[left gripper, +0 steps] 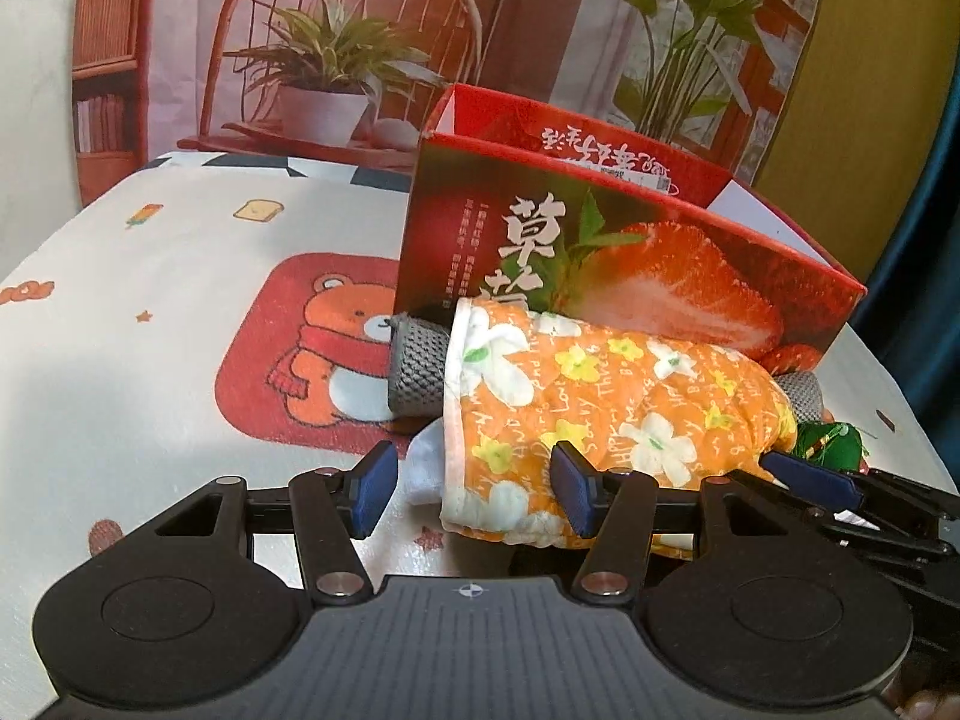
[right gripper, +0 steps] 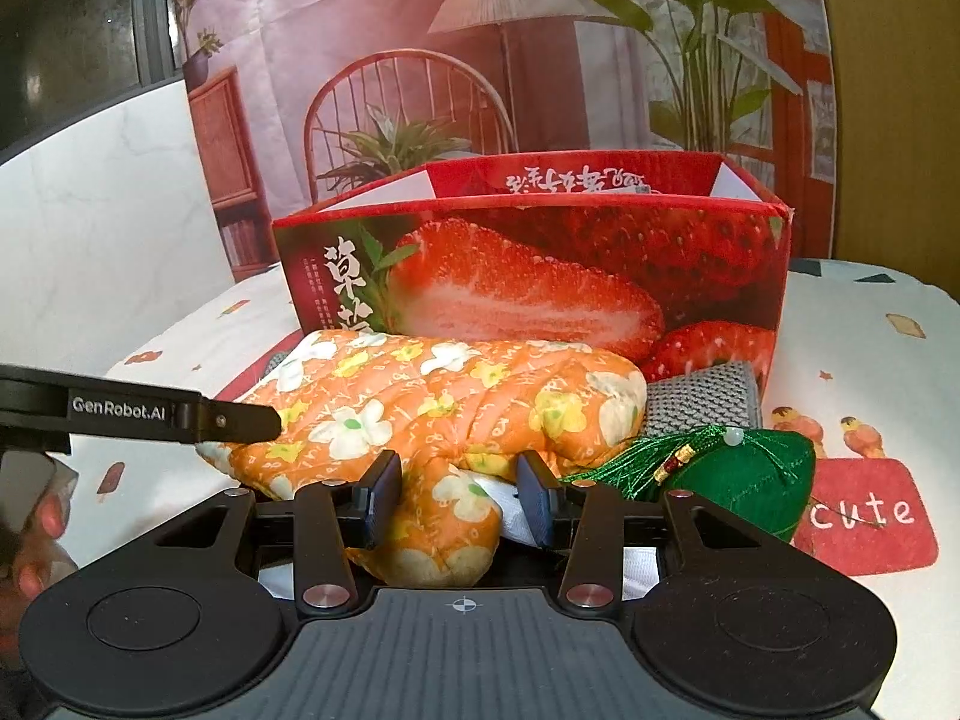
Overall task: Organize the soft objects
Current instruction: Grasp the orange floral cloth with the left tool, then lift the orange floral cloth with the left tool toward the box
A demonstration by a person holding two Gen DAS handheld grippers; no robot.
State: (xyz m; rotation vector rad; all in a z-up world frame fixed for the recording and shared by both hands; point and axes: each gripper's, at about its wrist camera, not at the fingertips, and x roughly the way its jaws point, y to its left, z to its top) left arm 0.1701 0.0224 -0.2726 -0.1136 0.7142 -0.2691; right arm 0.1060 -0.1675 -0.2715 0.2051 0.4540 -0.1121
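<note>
Your left gripper point(left gripper: 474, 495) is showing a matte black body with a ribbed grey plate at its middle, marked by a small white crosshair. Two round black discs are sitting at either side of that plate, and black linkage arms with silver rivets are running forward to fingers point(left gripper: 377, 489) faced with dark blue pads. Your right gripper point(right gripper: 459, 504) is wearing the same build: black housing, ribbed plate, crosshair, silver rivets, blue-padded fingers point(right gripper: 384, 507). In the right wrist view, white lettering reading GenRobot.AI is running along the side of the left gripper's black arm.
</note>
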